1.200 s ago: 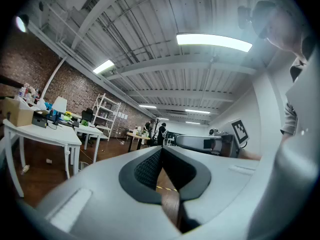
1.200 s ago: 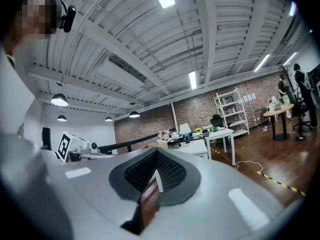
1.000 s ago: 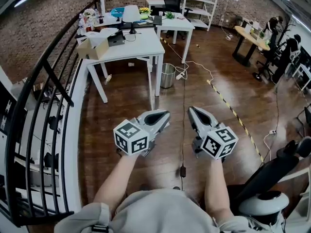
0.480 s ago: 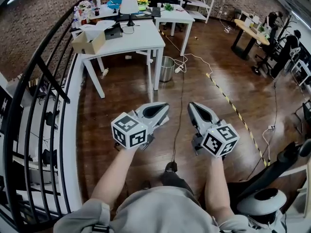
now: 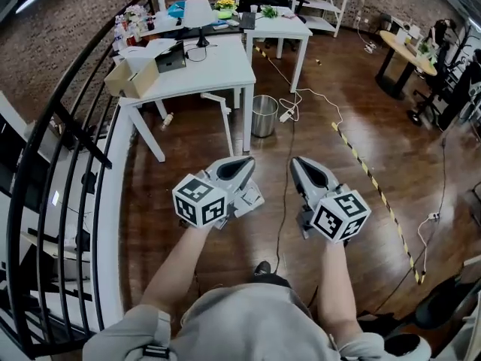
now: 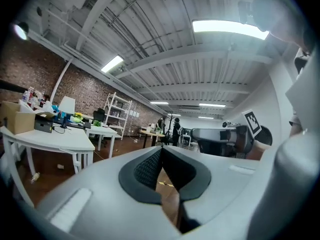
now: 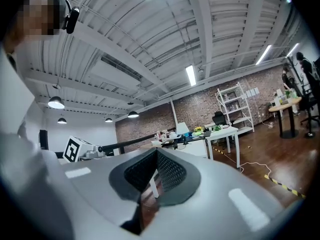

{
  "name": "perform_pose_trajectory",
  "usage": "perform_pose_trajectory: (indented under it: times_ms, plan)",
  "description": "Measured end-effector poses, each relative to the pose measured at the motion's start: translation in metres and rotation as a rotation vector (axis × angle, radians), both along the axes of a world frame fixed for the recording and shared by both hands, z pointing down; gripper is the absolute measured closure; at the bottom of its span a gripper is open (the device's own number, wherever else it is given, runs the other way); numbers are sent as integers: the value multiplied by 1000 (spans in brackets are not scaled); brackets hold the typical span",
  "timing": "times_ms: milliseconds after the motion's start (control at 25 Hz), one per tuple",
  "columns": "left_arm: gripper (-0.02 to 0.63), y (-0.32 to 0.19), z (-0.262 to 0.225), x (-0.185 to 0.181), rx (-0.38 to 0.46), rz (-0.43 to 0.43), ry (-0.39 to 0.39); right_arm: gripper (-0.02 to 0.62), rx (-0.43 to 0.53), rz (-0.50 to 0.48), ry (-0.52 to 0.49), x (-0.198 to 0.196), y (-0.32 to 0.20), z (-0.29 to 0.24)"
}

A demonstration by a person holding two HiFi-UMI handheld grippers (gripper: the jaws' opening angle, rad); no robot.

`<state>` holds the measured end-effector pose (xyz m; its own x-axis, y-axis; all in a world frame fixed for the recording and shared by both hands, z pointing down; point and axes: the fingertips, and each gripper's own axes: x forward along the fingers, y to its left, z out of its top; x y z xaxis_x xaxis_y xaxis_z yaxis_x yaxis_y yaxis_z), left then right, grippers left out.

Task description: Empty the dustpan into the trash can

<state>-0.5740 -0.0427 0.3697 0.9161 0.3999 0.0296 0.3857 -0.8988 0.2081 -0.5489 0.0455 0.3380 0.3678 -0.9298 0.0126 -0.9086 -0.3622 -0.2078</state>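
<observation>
Head view first: you've got the left gripper (image 5: 246,162) and right gripper (image 5: 297,164) held out side by side over the wood floor (image 5: 150,201). They're near each other but not touching, and both point toward the white tabletop (image 5: 214,66). The trash can (image 5: 264,116), a metal bin, stands on the floor just beside the tabletop's front leg, well ahead of both grippers. A cardboard box (image 5: 131,79) sits on the near left corner of the tabletop, and a white lamp (image 5: 200,17) stands further back. A black railing (image 5: 64,138) runs down your left side, and striped tape (image 5: 368,177) crosses the floor on your right. Left gripper view: the jaws are clenched tip to tip with nothing gripped, just a bit of floor showing through the gap behind the pads. Your right gripper shows off to the right. Right gripper view: same deal, jaws pressed together and empty, with the tabletop and a shelf unit (image 7: 231,106) out past them against the brick wall.
</observation>
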Motion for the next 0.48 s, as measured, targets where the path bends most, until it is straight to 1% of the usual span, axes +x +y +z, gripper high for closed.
perform_pose_trajectory:
  times_ms: [120,240,480]
  plan:
    - [601,-5,7,36,22,-56,-23,592,4,-36,-5,41,-2,1]
    - [601,-19,13,66,31,-87,-41,592,22,-61,-29,75,-12,3]
    - [595,-75,42,113,43,-156,-98,592,13,-97,-86,125,-56,27]
